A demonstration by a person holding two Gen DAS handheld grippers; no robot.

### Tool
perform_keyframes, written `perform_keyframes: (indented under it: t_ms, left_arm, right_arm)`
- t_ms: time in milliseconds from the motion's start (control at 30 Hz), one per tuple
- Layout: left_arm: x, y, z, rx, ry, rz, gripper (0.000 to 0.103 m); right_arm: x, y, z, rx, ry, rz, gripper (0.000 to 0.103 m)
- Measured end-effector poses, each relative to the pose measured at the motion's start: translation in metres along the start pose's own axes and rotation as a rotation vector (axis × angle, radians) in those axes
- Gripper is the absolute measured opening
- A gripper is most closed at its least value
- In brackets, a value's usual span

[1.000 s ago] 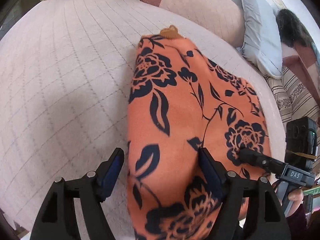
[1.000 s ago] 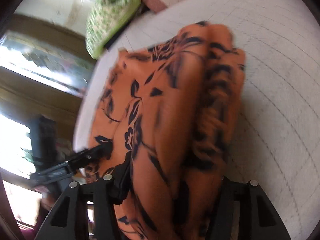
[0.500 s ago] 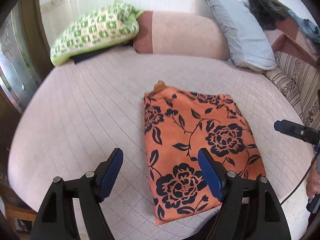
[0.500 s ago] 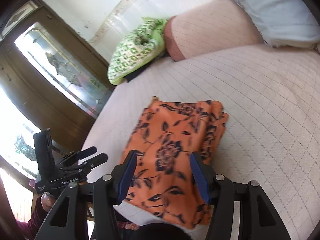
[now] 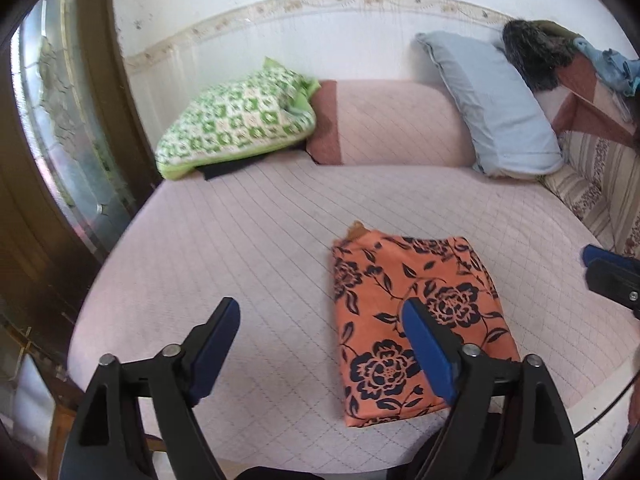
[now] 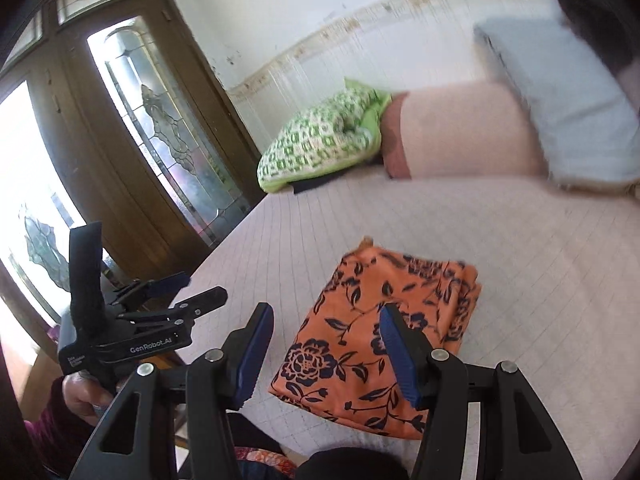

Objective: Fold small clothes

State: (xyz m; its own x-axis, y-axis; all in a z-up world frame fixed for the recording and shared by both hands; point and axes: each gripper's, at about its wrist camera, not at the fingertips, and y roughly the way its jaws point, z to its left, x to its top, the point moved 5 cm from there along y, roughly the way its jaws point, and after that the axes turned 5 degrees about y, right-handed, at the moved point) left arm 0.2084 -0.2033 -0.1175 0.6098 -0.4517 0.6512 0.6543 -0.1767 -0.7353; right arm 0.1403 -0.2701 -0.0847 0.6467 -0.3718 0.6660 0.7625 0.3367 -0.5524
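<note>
An orange cloth with dark blue flowers [image 5: 416, 320] lies folded into a rectangle on the pink quilted bed [image 5: 248, 264], near its front edge. It also shows in the right wrist view [image 6: 380, 332]. My left gripper [image 5: 320, 320] is open and empty, held above and in front of the cloth; it also shows in the right wrist view [image 6: 200, 292]. My right gripper [image 6: 326, 320] is open and empty, held above the cloth's near edge. Its fingertips [image 5: 608, 268] show at the right of the left wrist view.
A green patterned pillow [image 5: 236, 120], a pink bolster [image 5: 392, 124] and a pale blue pillow [image 5: 492, 104] lie at the back of the bed. A striped cushion [image 5: 600, 188] is at the right. A wooden glass door [image 6: 132, 128] stands left of the bed.
Both grippers have let go of the cloth and pulled back and up. The cloth now lies folded and still on the bed.
</note>
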Motion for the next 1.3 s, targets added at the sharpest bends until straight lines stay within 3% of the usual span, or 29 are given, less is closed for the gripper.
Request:
perform_keyframes:
  t_ms: [300, 500, 900, 1300]
  left_arm:
    - [0.012, -0.053, 0.015, 0.129, -0.025, -0.095, 0.095]
    - [0.017, -0.081, 0.026, 0.175, -0.052, -0.141, 0.099]
    - [0.019, -0.098, 0.039, 0.221, -0.081, -0.160, 0.100]
    - [0.022, -0.105, 0.049, 0.240, -0.108, -0.192, 0.100]
  right_arm:
    - [0.006, -0.045, 0.036, -0.154, -0.092, -0.108, 0.062]
    - [0.005, -0.053, 0.042, -0.202, -0.091, -0.122, 0.063]
    - [0.013, -0.069, 0.050, -0.265, -0.089, -0.181, 0.064]
    - [0.008, -0.050, 0.066, -0.238, -0.139, -0.167, 0.064]
